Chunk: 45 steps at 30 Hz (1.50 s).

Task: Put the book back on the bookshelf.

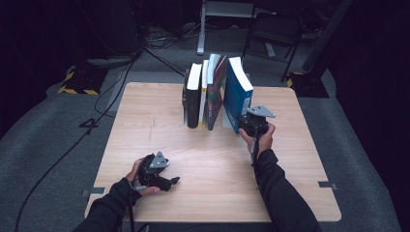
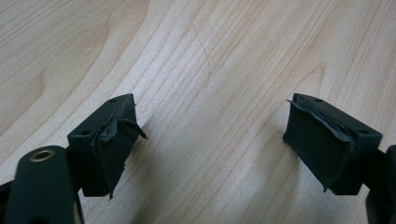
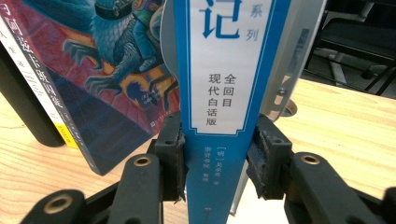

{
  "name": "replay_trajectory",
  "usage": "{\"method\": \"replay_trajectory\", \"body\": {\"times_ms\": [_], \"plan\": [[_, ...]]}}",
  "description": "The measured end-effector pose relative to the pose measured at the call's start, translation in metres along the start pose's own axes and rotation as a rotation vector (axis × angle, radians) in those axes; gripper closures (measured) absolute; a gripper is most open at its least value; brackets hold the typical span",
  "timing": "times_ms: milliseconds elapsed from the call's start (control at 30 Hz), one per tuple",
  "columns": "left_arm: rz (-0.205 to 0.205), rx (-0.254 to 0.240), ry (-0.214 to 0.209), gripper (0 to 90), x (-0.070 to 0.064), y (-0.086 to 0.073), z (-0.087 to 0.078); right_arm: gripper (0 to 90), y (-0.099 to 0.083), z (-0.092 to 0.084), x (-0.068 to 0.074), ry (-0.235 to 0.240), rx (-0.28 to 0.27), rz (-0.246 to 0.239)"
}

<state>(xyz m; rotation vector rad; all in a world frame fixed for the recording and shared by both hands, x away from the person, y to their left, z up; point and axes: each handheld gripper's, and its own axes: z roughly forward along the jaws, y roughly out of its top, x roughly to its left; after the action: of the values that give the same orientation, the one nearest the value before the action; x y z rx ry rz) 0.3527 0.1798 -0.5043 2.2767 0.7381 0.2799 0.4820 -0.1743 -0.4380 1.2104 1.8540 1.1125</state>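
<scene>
A row of upright books stands at the far middle of the wooden table (image 1: 154, 116). The rightmost is a thick blue book (image 1: 237, 92) with a white spine label (image 3: 217, 93), leaning slightly. My right gripper (image 1: 243, 126) (image 3: 215, 158) is at its lower spine, with both pads pressed against its covers. To its left lean a dark illustrated book (image 1: 216, 92) (image 3: 107, 70), a thin white one (image 1: 204, 92) and a black one (image 1: 193, 96). My left gripper (image 1: 170, 182) (image 2: 210, 144) rests near the front left of the table, jaws wide apart over bare wood.
A grey metal bookend (image 3: 285, 79) stands just right of the blue book. Beyond the table are a dark chair (image 1: 273, 34), floor cables (image 1: 111, 92) and a yellow-black striped block (image 1: 77, 82). Bare tabletop (image 1: 212, 164) lies between the two grippers.
</scene>
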Motion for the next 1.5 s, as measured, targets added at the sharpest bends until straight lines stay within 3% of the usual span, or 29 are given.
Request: {"method": "replay_trajectory", "body": {"times_ms": [167, 400, 867, 900, 1067, 1200, 1500], "plan": [[0.001, 0.000, -0.001, 17.3, 0.000, 0.000, 0.000, 59.3, 0.000, 0.001, 0.002, -0.009, -0.001, 0.013], [0.001, 0.000, -0.002, 17.3, 0.000, 0.000, 0.000, 51.8, 0.002, 0.000, -0.006, 0.023, 0.022, 0.014], [0.000, 0.000, -0.002, 17.2, 0.000, 0.000, 0.000, 49.4, 0.012, -0.013, -0.011, 0.066, 0.070, -0.073], [0.000, 0.000, -0.002, 17.1, 0.000, 0.000, 0.000, 46.5, 0.013, -0.014, -0.012, 0.071, 0.087, -0.103], [0.000, 0.000, -0.003, 17.0, 0.000, 0.000, 0.000, 41.1, 0.017, -0.016, -0.014, 0.089, 0.120, -0.144], [0.000, 0.000, -0.003, 17.0, 0.000, 0.000, 0.000, 36.4, 0.021, -0.020, -0.014, 0.105, 0.150, -0.214], [0.000, 0.000, -0.003, 17.0, 0.000, 0.000, 0.000, 29.8, 0.025, -0.026, -0.015, 0.125, 0.173, -0.255]]}}
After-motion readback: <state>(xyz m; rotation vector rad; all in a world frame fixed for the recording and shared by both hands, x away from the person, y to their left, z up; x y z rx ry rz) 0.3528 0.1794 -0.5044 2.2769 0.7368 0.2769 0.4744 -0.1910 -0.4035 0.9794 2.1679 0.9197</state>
